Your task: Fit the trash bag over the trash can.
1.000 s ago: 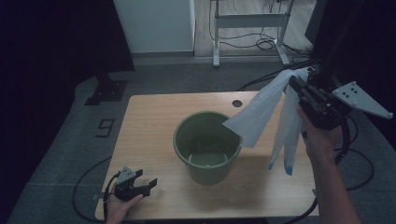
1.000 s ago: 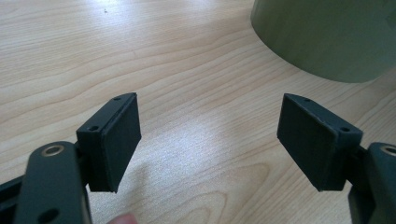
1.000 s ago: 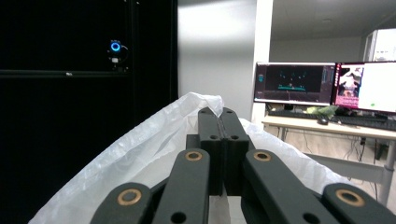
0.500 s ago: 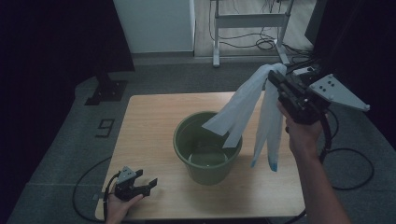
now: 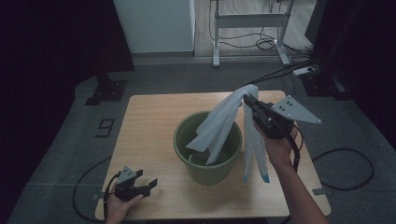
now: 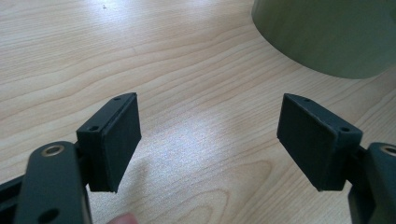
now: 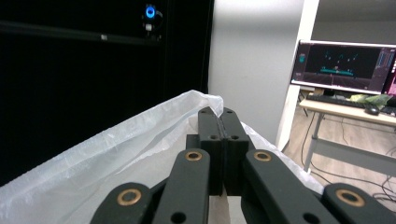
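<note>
A green bucket (image 5: 208, 161) stands in the middle of the wooden table (image 5: 149, 121). My right gripper (image 5: 247, 99) is held above the bucket's right rim, shut on a white plastic bag (image 5: 219, 121). One part of the bag hangs down into the bucket; another strip (image 5: 254, 154) with a blue end dangles outside its right wall. In the right gripper view the jaws are pressed together on the bag (image 7: 140, 144), right gripper (image 7: 217, 112). My left gripper (image 5: 144, 184) rests open at the table's front left corner, left gripper (image 6: 210, 123), nothing between its pads, the bucket (image 6: 327, 32) ahead to its right.
A dark curtain stands at the left. A white cabinet (image 5: 154, 23) and a desk frame (image 5: 247, 28) with cables on the floor lie beyond the table. A monitor (image 7: 345, 67) on a desk appears in the right gripper view.
My right gripper has carried the bag leftward and lower, from beside the table's right edge to over the bucket, so the bag now hangs into it. The left gripper has stayed put.
</note>
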